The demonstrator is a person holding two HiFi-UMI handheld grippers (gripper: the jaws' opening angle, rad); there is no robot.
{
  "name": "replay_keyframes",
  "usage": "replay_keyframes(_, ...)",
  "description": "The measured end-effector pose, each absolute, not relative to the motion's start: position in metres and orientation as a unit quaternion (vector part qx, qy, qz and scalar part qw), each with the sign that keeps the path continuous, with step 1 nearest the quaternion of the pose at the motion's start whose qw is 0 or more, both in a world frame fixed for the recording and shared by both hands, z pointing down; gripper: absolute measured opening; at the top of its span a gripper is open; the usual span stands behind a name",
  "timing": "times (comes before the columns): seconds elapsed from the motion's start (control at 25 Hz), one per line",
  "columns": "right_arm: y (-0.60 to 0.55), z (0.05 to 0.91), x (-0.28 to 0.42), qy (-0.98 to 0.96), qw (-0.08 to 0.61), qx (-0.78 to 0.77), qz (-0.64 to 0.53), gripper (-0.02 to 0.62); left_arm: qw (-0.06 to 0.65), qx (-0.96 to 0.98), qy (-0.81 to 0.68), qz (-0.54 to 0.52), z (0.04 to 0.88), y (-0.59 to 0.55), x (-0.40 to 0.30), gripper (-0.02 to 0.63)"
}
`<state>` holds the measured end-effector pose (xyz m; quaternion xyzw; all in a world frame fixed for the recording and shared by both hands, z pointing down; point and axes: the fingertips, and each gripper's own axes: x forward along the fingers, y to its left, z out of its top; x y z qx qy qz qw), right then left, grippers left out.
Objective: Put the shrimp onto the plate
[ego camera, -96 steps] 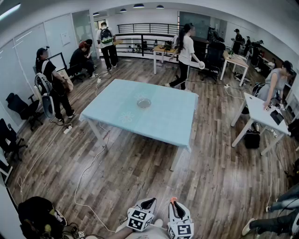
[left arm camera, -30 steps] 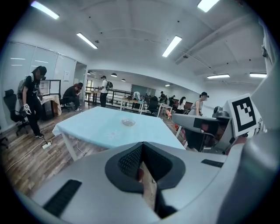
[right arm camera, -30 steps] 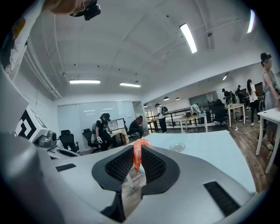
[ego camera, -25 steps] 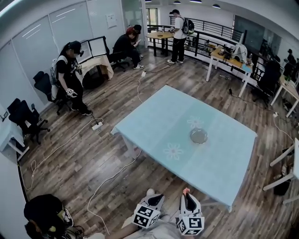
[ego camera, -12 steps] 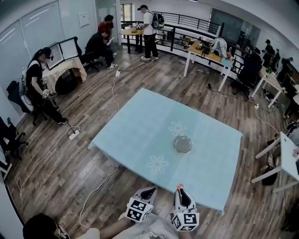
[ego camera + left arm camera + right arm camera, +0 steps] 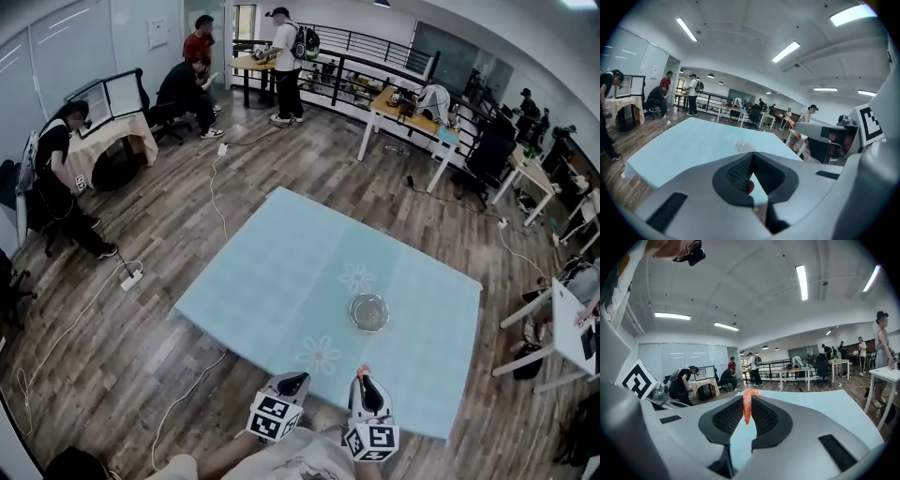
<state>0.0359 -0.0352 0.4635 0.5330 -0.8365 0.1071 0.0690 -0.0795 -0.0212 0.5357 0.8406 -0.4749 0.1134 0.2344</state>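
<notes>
Right gripper (image 6: 364, 379): jaws clamped on shrimp (image 6: 747, 406), at near edge of table (image 6: 272, 277) | Left gripper (image 6: 295, 381): jaws closed together | Plate (image 6: 368, 312): on table, beyond grippers, apart from shrimp

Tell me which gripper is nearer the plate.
Right. The right gripper, holding the shrimp, is straight in front of the plate; the left gripper sits farther off, leftward.

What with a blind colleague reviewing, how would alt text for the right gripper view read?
The right gripper is shut on an orange shrimp sticking up between its jaws. Beyond lie a pale blue table and people standing.
</notes>
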Motion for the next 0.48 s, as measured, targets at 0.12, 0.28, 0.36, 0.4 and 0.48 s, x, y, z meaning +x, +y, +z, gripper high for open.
replay_keyframes(0.12, -0.049, 0.462, 0.034, -0.830, 0.073, 0.544, 0.102, 0.071, 0.230, 0.846, -0.465, 0.122, 0.539, -0.040, -0.083, 0.006)
replay_keyframes(0.28, -0.062, 0.462, 0.043, -0.827, 0.085, 0.547, 0.102, 0.071, 0.235, 0.852, -0.453, 0.118, 0.534, -0.054, -0.071, 0.006)
replay_keyframes(0.36, -0.070, 0.468, 0.044, -0.827, 0.088, 0.546, 0.104, 0.071, 0.238, 0.849, -0.456, 0.120, 0.541, -0.058, -0.072, 0.006)
replay_keyframes(0.4, -0.074, 0.471, 0.044, -0.826, 0.089, 0.546, 0.105, 0.071, 0.238, 0.849, -0.456, 0.120, 0.543, -0.061, -0.072, 0.006)
replay_keyframes(0.48, -0.084, 0.475, 0.044, -0.827, 0.094, 0.546, 0.099, 0.071, 0.240, 0.849, -0.456, 0.119, 0.547, -0.066, -0.073, 0.006)
